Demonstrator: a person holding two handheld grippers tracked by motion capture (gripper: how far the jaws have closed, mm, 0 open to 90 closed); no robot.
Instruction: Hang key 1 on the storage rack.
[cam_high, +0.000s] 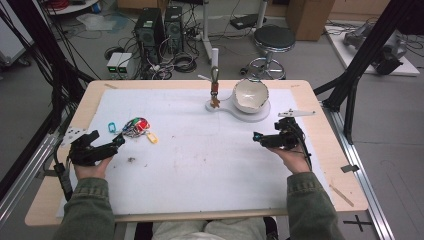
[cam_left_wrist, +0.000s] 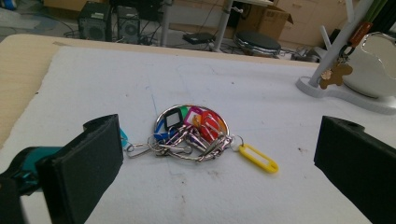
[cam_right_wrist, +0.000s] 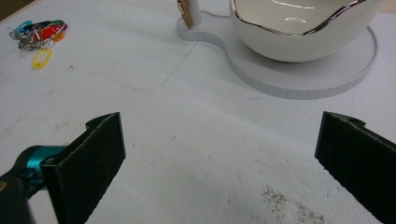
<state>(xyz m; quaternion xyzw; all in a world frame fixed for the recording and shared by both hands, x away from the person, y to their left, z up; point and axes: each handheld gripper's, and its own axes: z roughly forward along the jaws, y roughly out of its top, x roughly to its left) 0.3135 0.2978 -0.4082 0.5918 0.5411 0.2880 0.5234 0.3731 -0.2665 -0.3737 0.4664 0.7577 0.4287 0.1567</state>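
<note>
The tangled bunch of coloured plastic key tags on metal rings (cam_left_wrist: 191, 133) is seen lying on the white mat, straight ahead of the wide-open left gripper (cam_high: 118, 141) — nearer than the right gripper (cam_high: 256, 136), also held open and empty.

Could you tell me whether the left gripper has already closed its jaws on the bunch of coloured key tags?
No, the left gripper stands wide open, and the bunch of coloured plastic key tags on metal rings lies untouched on the white mat ahead of it.

Light wooden table (cam_high: 320, 107) with a white mat (cam_high: 200, 150) on top; a bunch of key tags (cam_high: 136, 127) and a white stand (cam_high: 227, 107) sit on the mat.
</note>
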